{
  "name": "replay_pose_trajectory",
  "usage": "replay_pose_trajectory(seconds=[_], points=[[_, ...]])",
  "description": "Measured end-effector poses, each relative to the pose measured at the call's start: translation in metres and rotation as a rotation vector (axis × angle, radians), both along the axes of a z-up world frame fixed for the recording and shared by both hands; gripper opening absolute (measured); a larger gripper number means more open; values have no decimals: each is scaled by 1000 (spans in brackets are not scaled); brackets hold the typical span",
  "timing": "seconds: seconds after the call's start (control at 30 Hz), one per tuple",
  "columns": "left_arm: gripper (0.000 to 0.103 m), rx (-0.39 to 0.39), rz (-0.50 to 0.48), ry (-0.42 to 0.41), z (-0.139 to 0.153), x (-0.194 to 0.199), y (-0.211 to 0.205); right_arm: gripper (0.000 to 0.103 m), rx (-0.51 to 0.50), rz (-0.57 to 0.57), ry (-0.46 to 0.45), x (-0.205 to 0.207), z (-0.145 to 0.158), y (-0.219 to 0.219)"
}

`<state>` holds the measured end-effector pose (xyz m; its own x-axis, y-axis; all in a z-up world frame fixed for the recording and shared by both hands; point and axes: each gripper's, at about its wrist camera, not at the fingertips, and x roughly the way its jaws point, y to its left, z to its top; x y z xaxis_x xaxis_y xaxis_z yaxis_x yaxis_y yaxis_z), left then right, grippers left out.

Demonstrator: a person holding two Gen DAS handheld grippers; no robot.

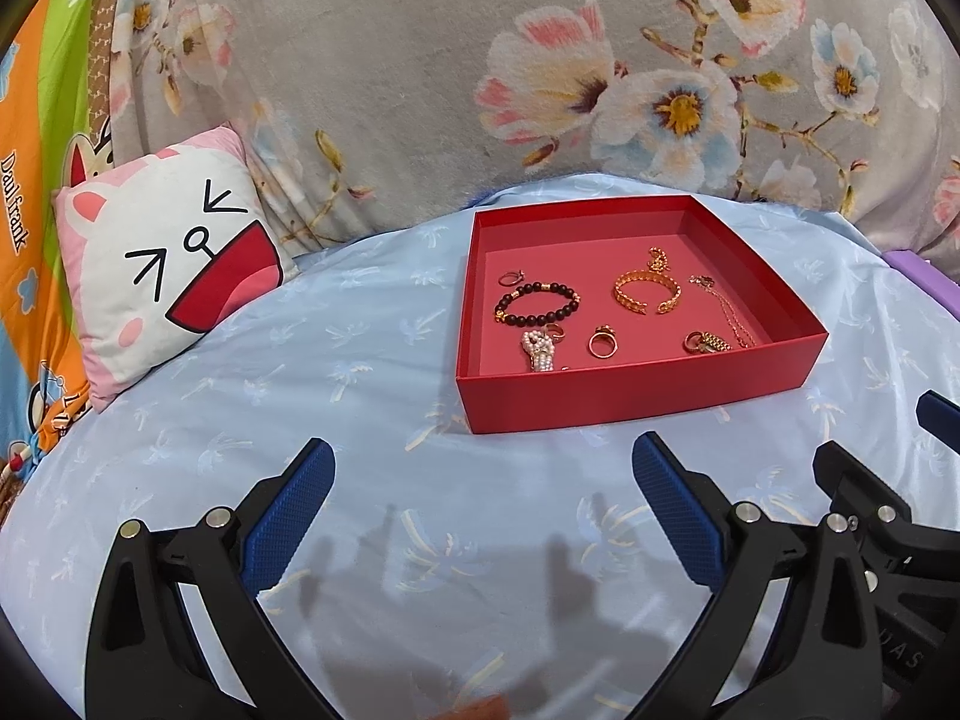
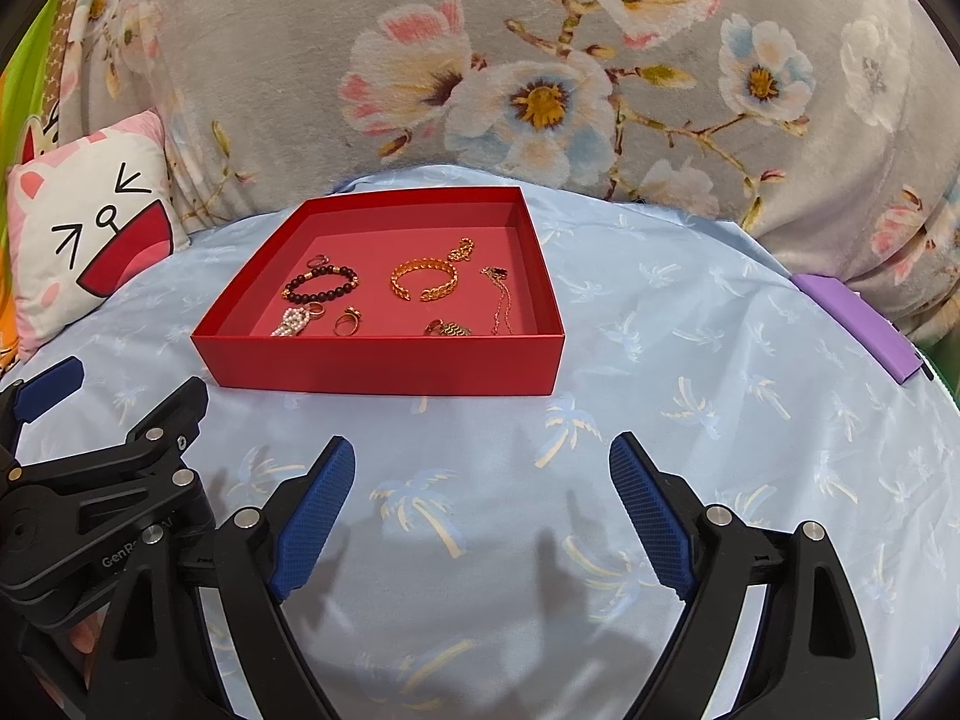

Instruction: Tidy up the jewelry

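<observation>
The red box (image 1: 636, 387) lay on the pale blue sheet (image 1: 240, 396) ahead of both tongs, apart from their tips, its lid off and its floor strewn with jewelry. Inside, a dark bead bracelet (image 1: 536, 303) sat toward the left, with a small ring (image 1: 511, 278) just behind it and a pearl piece (image 1: 539, 349) nearer the front wall. A gold chain-link cuff (image 1: 647, 291) lay in the middle with a gold clump (image 1: 659, 258) behind it, a gold ring (image 1: 602, 342) in front, and a thin chain (image 1: 729, 315) and a ring with a linked band (image 1: 705, 342) toward the right.

The left tongs (image 1: 483, 468) were spread wide over bare sheet, nothing between their blue pads. The right tongs (image 2: 480, 465) were likewise spread wide and empty, just beside the left pair. On the body of the left tongs, seen from the right camera, raised letters read "GenRo", the rest hidden.

Off to the left of the tongs, a cat-face cushion (image 1: 162, 264) leaned against a flowered grey blanket (image 1: 420, 60). Beside it a bright cartoon cloth (image 1: 36, 138) carried the words "Daul frank". Far to the right lay a purple flat thing (image 2: 858, 324).
</observation>
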<state>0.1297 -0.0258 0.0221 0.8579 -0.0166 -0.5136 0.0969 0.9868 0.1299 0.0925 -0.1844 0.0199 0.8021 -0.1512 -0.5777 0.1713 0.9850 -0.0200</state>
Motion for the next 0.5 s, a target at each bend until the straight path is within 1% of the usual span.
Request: replay_pose_trajectory(seconds=[0.5], points=[[97, 3, 3, 0, -1, 0, 0, 85, 5, 2, 5, 1, -1, -1]])
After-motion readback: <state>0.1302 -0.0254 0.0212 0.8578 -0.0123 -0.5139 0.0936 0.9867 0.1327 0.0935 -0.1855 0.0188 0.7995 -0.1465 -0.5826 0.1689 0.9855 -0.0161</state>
